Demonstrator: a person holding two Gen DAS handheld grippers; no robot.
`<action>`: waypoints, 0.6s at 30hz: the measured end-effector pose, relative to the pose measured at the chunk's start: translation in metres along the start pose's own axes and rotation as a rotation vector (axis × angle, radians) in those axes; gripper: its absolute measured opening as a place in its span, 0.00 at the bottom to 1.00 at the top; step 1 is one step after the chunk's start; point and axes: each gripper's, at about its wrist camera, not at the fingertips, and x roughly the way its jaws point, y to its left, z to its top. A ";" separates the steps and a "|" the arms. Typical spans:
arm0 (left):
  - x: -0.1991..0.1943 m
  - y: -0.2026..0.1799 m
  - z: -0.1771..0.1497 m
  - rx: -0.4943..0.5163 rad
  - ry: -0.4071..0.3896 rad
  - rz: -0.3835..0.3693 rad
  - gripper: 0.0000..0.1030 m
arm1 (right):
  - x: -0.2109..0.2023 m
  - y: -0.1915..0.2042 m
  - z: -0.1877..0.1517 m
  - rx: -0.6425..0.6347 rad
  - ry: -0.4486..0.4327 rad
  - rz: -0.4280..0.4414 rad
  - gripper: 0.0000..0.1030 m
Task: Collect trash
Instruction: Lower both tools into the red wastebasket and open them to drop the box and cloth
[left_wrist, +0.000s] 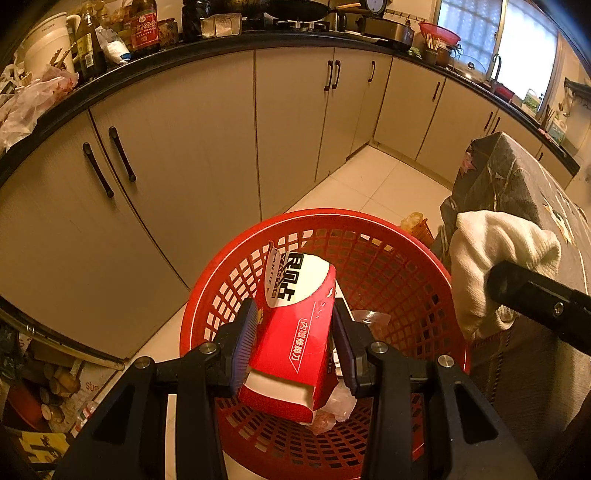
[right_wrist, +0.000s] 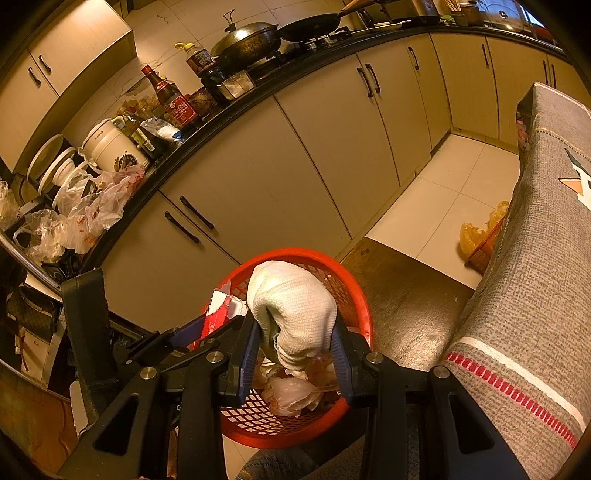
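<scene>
My left gripper (left_wrist: 295, 332) is shut on a red and white cardboard box (left_wrist: 295, 332) and holds it over the red plastic basket (left_wrist: 388, 258) on the floor. My right gripper (right_wrist: 297, 343) is shut on a white knitted cloth (right_wrist: 291, 306) and holds it above the same basket (right_wrist: 354, 295). The cloth also shows in the left wrist view (left_wrist: 495, 251), at the basket's right rim. Crumpled plastic wrappers (right_wrist: 295, 395) lie in the basket's bottom. The left gripper and the box (right_wrist: 218, 310) show at the left of the right wrist view.
Beige kitchen cabinets (left_wrist: 184, 147) under a black counter (left_wrist: 147, 70) crowded with bottles and plastic bags stand behind the basket. A table with a grey cloth (right_wrist: 535, 258) is at the right. A small orange basket (right_wrist: 480, 240) sits on the tiled floor by it.
</scene>
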 end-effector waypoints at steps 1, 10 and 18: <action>0.001 0.000 0.000 0.000 0.000 0.000 0.38 | 0.000 0.000 0.000 0.000 0.000 0.000 0.39; 0.002 0.001 0.000 -0.001 0.001 0.002 0.38 | 0.000 0.000 0.000 0.000 0.000 0.000 0.39; -0.002 -0.003 -0.003 -0.001 -0.003 -0.008 0.45 | -0.002 0.003 0.001 0.002 -0.007 0.018 0.43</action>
